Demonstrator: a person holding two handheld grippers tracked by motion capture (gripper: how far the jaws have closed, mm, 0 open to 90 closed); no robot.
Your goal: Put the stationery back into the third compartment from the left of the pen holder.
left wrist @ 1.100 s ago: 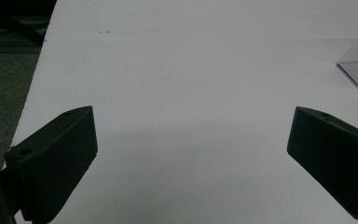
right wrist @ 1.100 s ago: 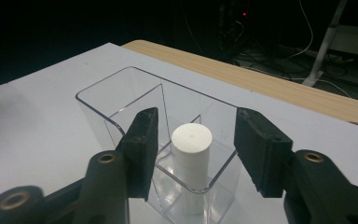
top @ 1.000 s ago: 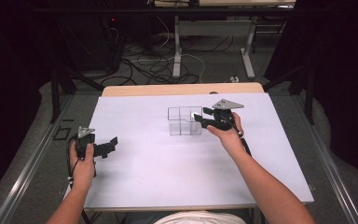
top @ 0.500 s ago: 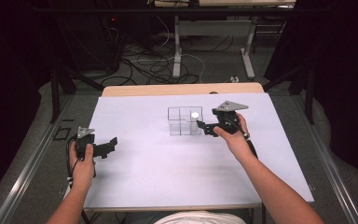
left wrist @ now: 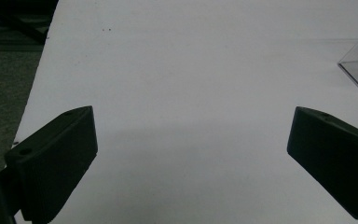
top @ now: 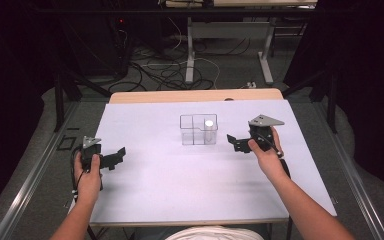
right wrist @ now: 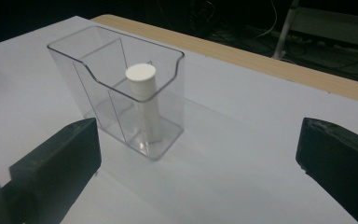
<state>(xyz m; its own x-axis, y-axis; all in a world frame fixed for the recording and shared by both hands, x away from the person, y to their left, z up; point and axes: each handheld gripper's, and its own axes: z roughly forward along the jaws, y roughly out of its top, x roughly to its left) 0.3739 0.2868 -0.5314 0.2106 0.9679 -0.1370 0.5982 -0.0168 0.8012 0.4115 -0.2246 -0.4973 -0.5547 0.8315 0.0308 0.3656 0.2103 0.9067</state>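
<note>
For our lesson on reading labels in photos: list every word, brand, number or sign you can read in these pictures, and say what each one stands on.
None can be read.
Clear divided container: no label or print.
White cylinder standing in it: plain, no marking.
White table cover: blank apart from a few tiny specks.
Left gripper and right gripper: black jaws, no lettering visible.

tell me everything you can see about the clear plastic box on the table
The clear plastic box is a small see-through container, open at the top, with thin walls and a scooped cut in one long side. Inner dividers split it into compartments. It stands upright on the white table, near the middle toward the far edge. A white cylinder stands on end in the compartment at its right end in the high view. The right gripper sits just beside it, open, not touching.
</note>
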